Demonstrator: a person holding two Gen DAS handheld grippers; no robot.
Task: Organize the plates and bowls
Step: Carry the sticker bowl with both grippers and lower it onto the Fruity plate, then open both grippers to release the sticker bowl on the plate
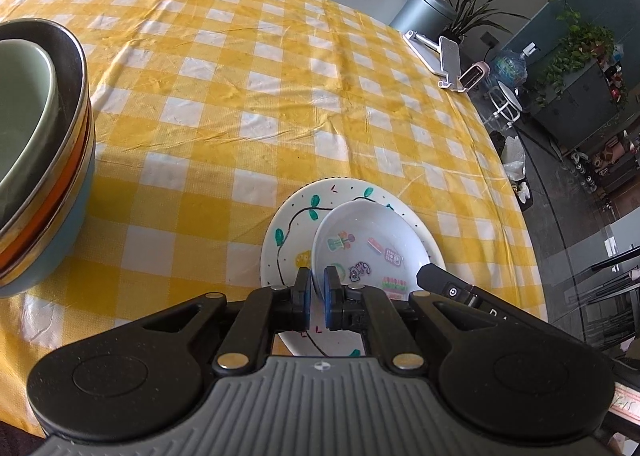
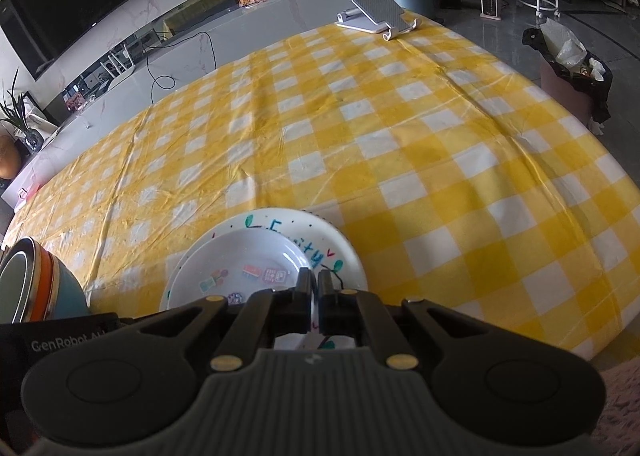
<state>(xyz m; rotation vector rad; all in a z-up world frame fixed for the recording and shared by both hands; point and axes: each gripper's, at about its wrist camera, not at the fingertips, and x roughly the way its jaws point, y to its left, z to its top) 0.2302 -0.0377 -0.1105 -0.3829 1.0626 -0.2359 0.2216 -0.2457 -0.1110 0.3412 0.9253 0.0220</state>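
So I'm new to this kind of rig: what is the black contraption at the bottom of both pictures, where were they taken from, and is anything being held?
Each picture comes from a fisheye camera on a hand-held two-finger gripper, looking forward along its fingers. A person holds one gripper in each hand; there is no robot arm.

In the left wrist view, the left gripper is shut on the near rim of a small white dish with stickers. That dish sits on a larger painted plate.

In the right wrist view, the right gripper is shut on the rim at the other side of the same dishes; whether it pinches the dish, the plate or both is unclear.

Everything rests on a yellow checked tablecloth. A stack of nested bowls stands to the left, and a phone stand sits at the far edge.
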